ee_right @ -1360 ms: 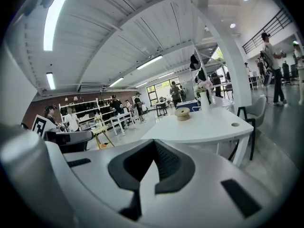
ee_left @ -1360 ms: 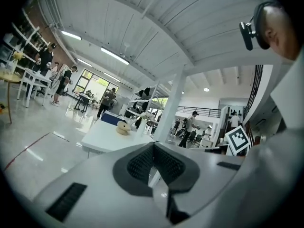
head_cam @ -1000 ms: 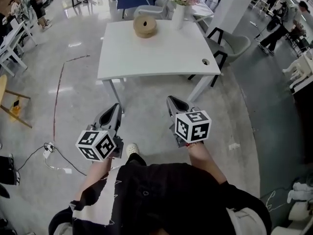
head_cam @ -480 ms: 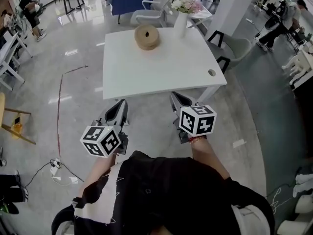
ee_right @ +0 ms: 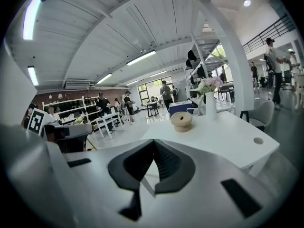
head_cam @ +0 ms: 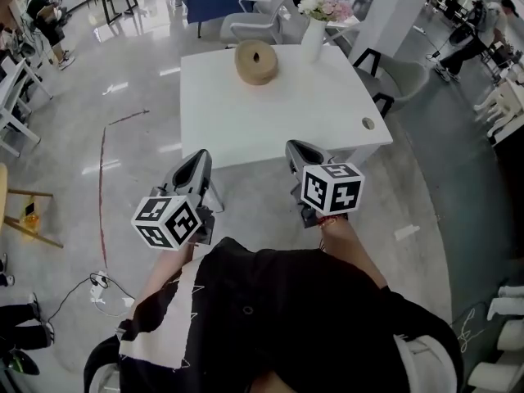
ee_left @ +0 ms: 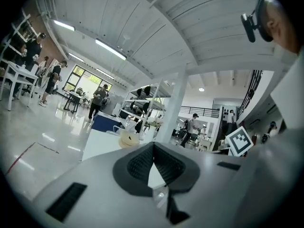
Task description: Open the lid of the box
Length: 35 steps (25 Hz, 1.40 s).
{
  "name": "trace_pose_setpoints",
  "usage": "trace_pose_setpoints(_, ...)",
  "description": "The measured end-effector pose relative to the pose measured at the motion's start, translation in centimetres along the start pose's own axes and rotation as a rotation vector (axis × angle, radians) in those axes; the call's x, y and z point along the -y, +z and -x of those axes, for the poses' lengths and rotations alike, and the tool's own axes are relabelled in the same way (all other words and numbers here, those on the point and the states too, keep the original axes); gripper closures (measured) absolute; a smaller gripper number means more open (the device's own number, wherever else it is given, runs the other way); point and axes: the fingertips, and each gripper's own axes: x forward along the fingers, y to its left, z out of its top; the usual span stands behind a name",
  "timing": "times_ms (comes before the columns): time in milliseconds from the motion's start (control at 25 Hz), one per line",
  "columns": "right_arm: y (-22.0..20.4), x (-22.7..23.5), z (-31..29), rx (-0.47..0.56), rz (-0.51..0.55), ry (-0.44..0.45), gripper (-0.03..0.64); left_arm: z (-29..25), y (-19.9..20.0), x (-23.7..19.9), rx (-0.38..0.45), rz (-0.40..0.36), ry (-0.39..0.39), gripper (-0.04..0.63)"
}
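The person stands just short of a white rectangular table (head_cam: 278, 113). Both bare forearms reach forward from a black top, a gripper in each hand, and the two run side by side and roughly parallel.

The left forearm (head_cam: 160, 278) comes out at the lower left. The left gripper (head_cam: 196, 155) points ahead toward the table's near left corner, its marker cube (head_cam: 166, 221) riding at the rear, close to the body. In its own view the left gripper (ee_left: 153, 147) has its ribbed black pads pressed together at the tips with nothing caught between them.

The right forearm (head_cam: 350, 250) stretches a little further out. The right gripper (head_cam: 296, 147) has its tips at the table's near edge in the head view, and its marker cube (head_cam: 332, 189) sits above the wrist. Seen from its own camera, the right gripper (ee_right: 154, 144) is likewise clenched tight on nothing and aims across the tabletop.

The round tan box (head_cam: 256, 61) stands at the far side of the table, its lid (head_cam: 250, 52) still on and marked by a dark spot in the middle. It sits near a white vase of flowers (head_cam: 314, 24) to its right. The box is well apart from both grippers, and neither touches the table.
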Motion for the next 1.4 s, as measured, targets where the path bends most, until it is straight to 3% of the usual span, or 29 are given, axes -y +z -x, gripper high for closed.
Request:
trace_pose_setpoints(640,-3.7,1.0,-5.1,-0.133,0.004,0.030,0.612,-2.5,-3.4,-3.6,-0.060,0.065,0.037,0.588)
trace_pose_setpoints(1000,3.5,5.9,-10.4,-0.027,0.011,0.052,0.612,-9.8,0.1,-5.7,-0.006,0.055,0.080,0.588)
trace_pose_setpoints(1400,8.4,10.6,-16.1,0.008,0.021,0.112,0.612,-15.9,2.7,-7.1,0.043,0.043,0.134,0.588)
